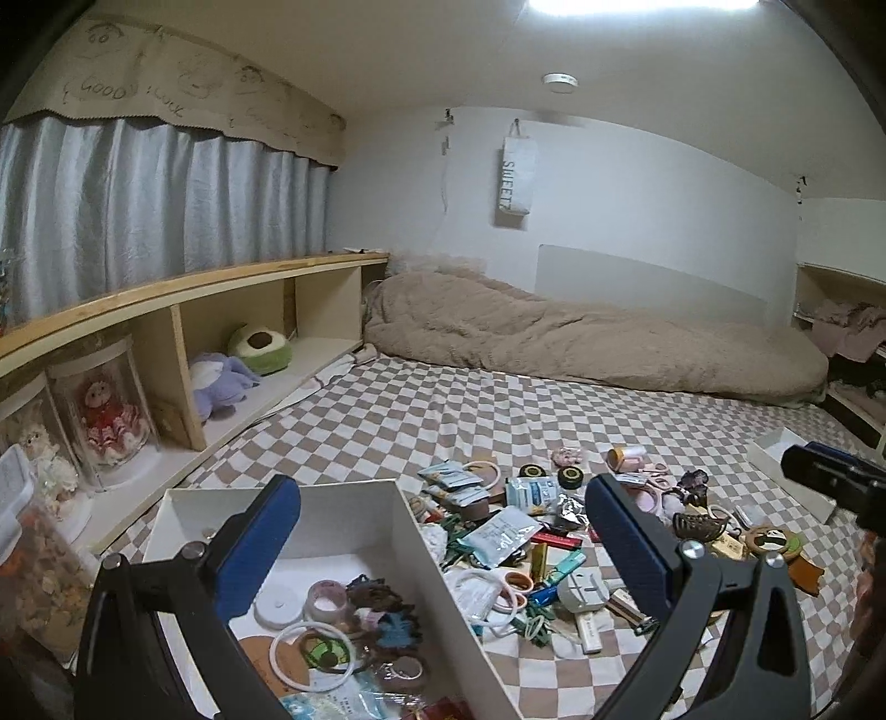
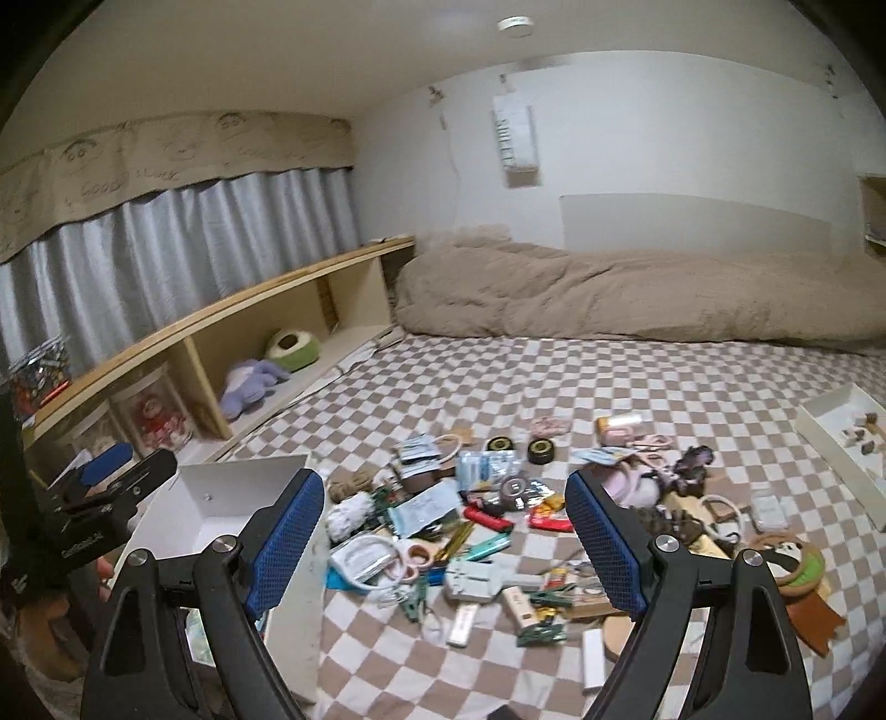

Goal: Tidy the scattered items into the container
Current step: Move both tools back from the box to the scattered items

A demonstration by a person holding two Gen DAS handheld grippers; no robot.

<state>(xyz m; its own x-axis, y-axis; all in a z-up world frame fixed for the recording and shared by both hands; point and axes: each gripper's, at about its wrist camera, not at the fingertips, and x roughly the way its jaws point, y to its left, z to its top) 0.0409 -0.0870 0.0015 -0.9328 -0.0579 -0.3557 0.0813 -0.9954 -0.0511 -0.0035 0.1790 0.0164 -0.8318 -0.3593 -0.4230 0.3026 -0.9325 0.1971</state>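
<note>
Both empty and spread wide: right gripper (image 2: 446,526) over the scattered items (image 2: 476,531) at frame centre (nearer hand), left gripper (image 1: 443,545) straddling the white container's (image 1: 354,498) right wall, lower left.

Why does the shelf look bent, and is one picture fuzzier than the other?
In both views the fisheye lens bows straight edges, so the wooden shelf curves. The left wrist view is fairly crisp, with glare from a ceiling light at the top edge. The right wrist view is softer; the wall hanging is smeared, its lettering unreadable.
</note>
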